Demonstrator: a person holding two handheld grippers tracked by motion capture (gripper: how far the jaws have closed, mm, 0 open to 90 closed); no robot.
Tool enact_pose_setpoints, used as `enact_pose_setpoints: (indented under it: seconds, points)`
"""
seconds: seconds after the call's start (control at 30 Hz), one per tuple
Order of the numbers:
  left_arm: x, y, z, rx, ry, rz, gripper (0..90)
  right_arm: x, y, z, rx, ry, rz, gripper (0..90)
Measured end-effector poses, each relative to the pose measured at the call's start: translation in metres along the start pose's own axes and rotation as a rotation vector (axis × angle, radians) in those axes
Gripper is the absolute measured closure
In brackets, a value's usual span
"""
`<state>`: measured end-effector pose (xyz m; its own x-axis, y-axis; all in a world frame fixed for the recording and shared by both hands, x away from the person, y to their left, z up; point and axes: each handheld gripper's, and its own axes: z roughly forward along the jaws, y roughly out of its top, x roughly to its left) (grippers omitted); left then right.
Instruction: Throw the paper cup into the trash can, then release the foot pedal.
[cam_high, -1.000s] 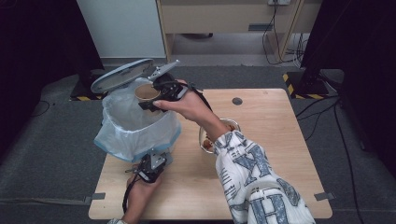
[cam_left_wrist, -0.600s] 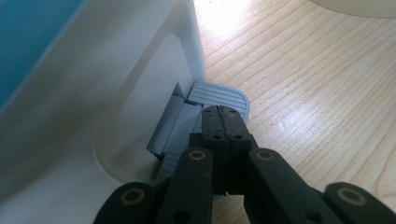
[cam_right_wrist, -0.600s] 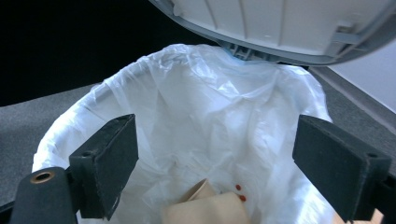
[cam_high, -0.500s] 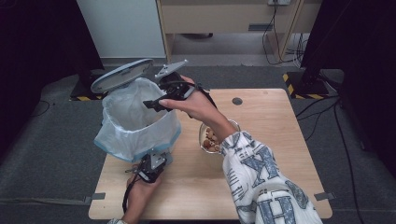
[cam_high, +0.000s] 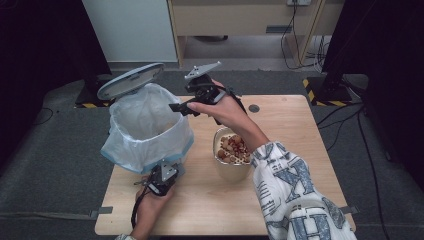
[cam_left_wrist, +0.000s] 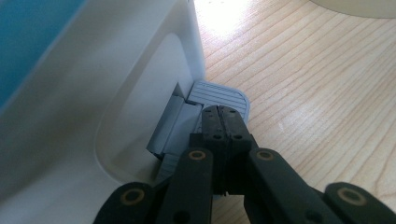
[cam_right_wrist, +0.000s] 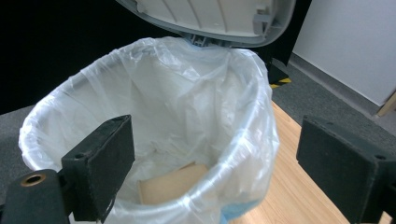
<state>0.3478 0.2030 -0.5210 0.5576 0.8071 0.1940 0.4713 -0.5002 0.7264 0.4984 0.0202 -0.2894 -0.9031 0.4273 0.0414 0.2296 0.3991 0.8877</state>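
Note:
A white pedal bin (cam_high: 145, 125) with a clear plastic liner (cam_right_wrist: 187, 93) stands at the table's left edge, its grey lid (cam_high: 131, 80) tipped up. My left gripper (cam_high: 162, 177) is shut, and its closed tips (cam_left_wrist: 222, 114) press on the bin's grey pedal (cam_left_wrist: 224, 93). My right gripper (cam_high: 176, 107) hovers at the bin's right rim. Its jaws have just been opening and stand wide apart (cam_right_wrist: 224, 154) with nothing between them. A flat tan piece (cam_right_wrist: 175, 184) lies at the bottom of the liner.
A cream bowl (cam_high: 232, 167) of brown nuts or shells (cam_high: 232, 146) stands mid-table, right of the bin, under my right forearm. The wooden table (cam_high: 290, 130) has a small dark disc (cam_high: 254, 108) near its far edge. Dark floor and cables surround it.
My right gripper has drawn back to the right from over the bin and its jaws have opened; the brown thing it held above the bin is gone from it. The left gripper stayed put.

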Motion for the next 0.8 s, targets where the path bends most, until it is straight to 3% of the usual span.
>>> enact_pose_setpoints:
  seconds: [0.37, 0.53, 0.67, 0.8]
  points:
    - [0.0, 0.0, 0.0, -0.001, 0.0, -0.003, 89.1, -0.017, -0.012, -0.021, 0.005, -0.046, 0.023, 11.7]
    - [0.001, 0.0, -0.001, -0.007, -0.006, -0.024, 87.8, -0.029, -0.021, -0.033, 0.004, -0.075, 0.045, 11.7]
    - [-0.003, 0.002, -0.01, -0.03, -0.003, -0.054, 68.9, -0.037, -0.029, -0.04, 0.01, -0.098, 0.056, 11.6]
    - [-0.007, 0.003, -0.021, -0.072, -0.013, -0.071, 59.6, -0.047, -0.038, -0.05, 0.013, -0.123, 0.072, 11.6]
